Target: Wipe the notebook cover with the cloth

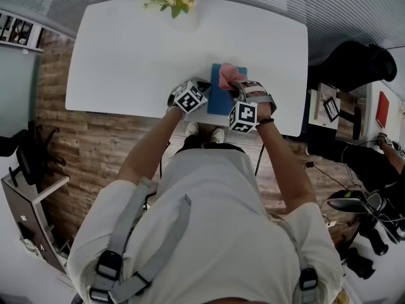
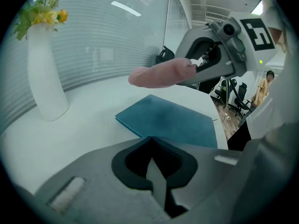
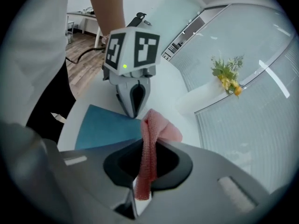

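The right claw point(image 3: 142, 174) is clamped on the pink cloth point(image 3: 152, 139): the knitted fabric runs up through the closed jaws and bunches into a loose fold past the tips. Seen from the left gripper view, that cloth point(image 2: 158, 75) sticks out of the right claw point(image 2: 198, 69) in the air, raised above the far side of the blue notebook point(image 2: 173, 121) rather than pressed on the cover. The left claw point(image 2: 158, 174) has its jaws brought together with nothing between them. From the right gripper view it points tips-down at the notebook's point(image 3: 106, 130) edge; whether it touches the cover I cannot tell. In the head view the left claw point(image 1: 190, 96) sits just beside the notebook's point(image 1: 218, 100) left edge and the right claw point(image 1: 243, 103) at its right, with the cloth point(image 1: 229, 76) over its far end. The notebook lies flat and closed near the front edge of the white table point(image 1: 126, 56). A white vase of yellow flowers point(image 1: 182, 8) stands at the far edge, well apart from the notebook.
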A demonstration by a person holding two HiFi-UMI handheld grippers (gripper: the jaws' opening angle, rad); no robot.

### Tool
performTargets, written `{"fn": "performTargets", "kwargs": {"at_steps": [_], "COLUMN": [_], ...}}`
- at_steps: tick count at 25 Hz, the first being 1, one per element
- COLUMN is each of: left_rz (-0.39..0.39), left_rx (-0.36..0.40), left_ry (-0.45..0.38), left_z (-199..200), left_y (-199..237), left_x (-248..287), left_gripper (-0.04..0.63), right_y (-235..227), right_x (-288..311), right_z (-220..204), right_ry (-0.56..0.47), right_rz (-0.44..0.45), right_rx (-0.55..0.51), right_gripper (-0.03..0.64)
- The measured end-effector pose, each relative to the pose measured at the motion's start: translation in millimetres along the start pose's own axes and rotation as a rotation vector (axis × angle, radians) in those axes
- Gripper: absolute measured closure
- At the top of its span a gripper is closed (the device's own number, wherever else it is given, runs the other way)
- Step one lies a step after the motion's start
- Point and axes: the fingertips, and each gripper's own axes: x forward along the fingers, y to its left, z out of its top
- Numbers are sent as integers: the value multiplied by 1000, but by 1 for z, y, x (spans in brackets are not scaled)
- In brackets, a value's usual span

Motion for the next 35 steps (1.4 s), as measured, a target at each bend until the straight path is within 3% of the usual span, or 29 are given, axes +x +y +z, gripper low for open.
{"fn": "performTargets", "kwargs": {"at_steps": [9,21,27,35], "left_rz": [1,-2,-1,0], "left_rx": [3,2,4,2], "left_ry": [-3,-1,-1,1], "left_z": [1,1,1,0], "left_y": [0,-3,-3,-1], "left_x": [1,-2,-3,-2], "left_gripper": [595,595,595,595], "right_y": [-44,-9,-5,6], "right_x": [47,98,97,96], "right_z": [-27,-51,-45,-44], "right_ry": [70,152,114,117], "right_rz": [-25,112,143,117], "right_rx": [-73,-112,27,12], "right_gripper": [592,591,601,607]}}
